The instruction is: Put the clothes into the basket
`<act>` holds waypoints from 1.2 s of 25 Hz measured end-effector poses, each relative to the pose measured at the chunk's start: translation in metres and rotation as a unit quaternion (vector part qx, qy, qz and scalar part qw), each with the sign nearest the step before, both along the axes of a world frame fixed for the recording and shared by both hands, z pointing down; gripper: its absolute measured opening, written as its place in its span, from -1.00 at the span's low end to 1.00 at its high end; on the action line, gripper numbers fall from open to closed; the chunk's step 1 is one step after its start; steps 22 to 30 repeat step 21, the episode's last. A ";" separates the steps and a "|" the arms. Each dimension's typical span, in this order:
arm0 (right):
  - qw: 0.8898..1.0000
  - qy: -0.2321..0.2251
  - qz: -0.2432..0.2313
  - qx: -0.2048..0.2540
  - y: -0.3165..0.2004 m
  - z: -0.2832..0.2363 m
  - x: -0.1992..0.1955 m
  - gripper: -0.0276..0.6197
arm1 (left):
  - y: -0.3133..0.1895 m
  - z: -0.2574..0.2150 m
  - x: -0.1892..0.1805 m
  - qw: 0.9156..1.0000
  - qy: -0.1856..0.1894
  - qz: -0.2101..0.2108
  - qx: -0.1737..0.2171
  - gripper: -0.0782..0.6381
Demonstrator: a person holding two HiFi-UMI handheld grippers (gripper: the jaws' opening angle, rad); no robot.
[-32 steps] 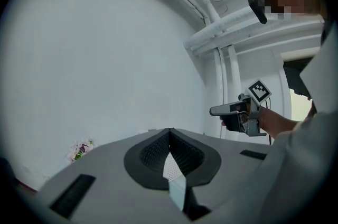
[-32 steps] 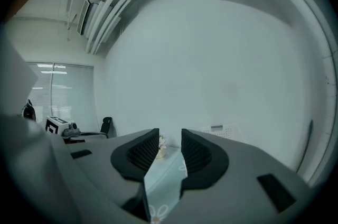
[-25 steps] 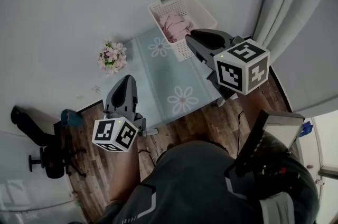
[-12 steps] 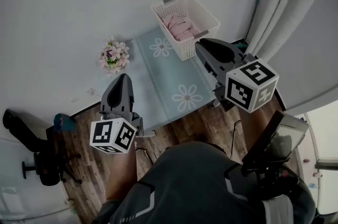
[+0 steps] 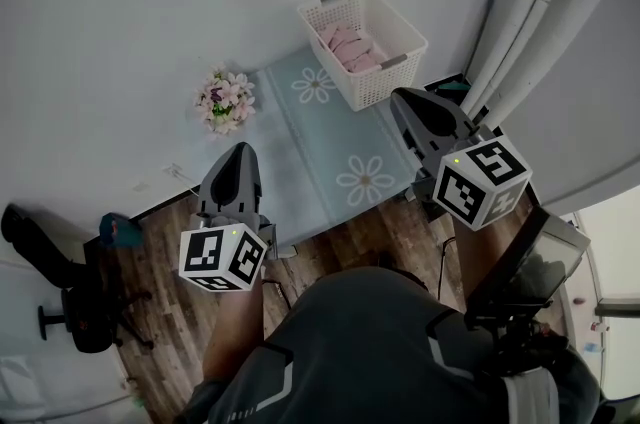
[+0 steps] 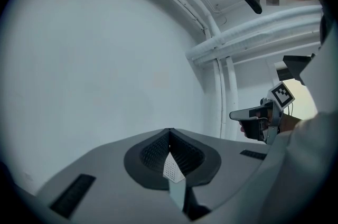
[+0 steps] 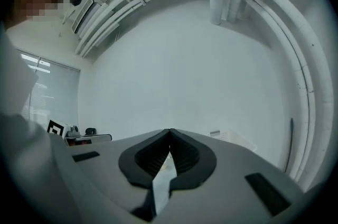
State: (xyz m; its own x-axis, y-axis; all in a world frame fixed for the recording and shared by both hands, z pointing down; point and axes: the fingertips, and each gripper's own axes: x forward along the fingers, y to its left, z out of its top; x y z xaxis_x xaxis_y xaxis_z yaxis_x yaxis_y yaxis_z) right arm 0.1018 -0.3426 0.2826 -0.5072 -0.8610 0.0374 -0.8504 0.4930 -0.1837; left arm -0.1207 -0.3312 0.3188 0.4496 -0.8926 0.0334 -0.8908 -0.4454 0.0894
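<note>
A white plastic basket (image 5: 400, 37) stands on the floor by the wall, with pink clothes (image 5: 348, 46) lying inside it. My right gripper (image 5: 401, 96) hovers just in front of the basket. It is shut with nothing between its jaws, which have just been closing. My left gripper (image 5: 238, 150) is lower left, over the edge of the mat, also shut and empty. In the left gripper view the jaws (image 6: 169, 130) meet against a bare wall, and the right gripper (image 6: 257, 114) shows at the side. The right gripper view shows shut jaws (image 7: 169, 131) and the basket rim (image 7: 232, 137).
A pale blue mat (image 5: 300, 152) with daisy prints lies before the basket. A flower bunch (image 5: 224, 101) sits at its left. An office chair (image 5: 60, 297) stands at lower left. White curtains (image 5: 545, 2) hang at right. A dark stand (image 5: 515, 257) is near my right side.
My right gripper has drawn back from over the basket toward the lower right and its jaws have closed. The basket now lies clear of it. The left gripper barely shifted in the picture.
</note>
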 end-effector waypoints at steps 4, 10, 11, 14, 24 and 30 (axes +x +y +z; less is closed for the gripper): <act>1.000 0.006 0.002 0.002 0.001 0.002 -0.006 -0.87 | -0.002 0.003 -0.009 1.000 0.001 -0.004 -0.005 -0.76; 1.000 0.012 -0.003 0.011 0.002 0.003 -0.012 -0.87 | -0.004 0.005 -0.010 1.000 0.006 -0.002 -0.005 -0.76; 1.000 0.011 -0.003 0.011 0.002 0.003 -0.012 -0.87 | -0.005 0.005 -0.011 1.000 0.007 -0.003 -0.003 -0.76; 1.000 0.009 -0.004 0.010 0.001 0.004 -0.014 -0.87 | -0.008 0.004 -0.013 1.000 0.010 -0.009 -0.002 -0.76; 1.000 0.013 -0.005 0.011 0.001 0.004 -0.014 -0.87 | -0.010 0.007 -0.010 1.000 0.015 -0.009 -0.004 -0.76; 1.000 0.013 -0.005 0.011 0.001 0.004 -0.014 -0.87 | -0.010 0.007 -0.010 1.000 0.015 -0.009 -0.004 -0.76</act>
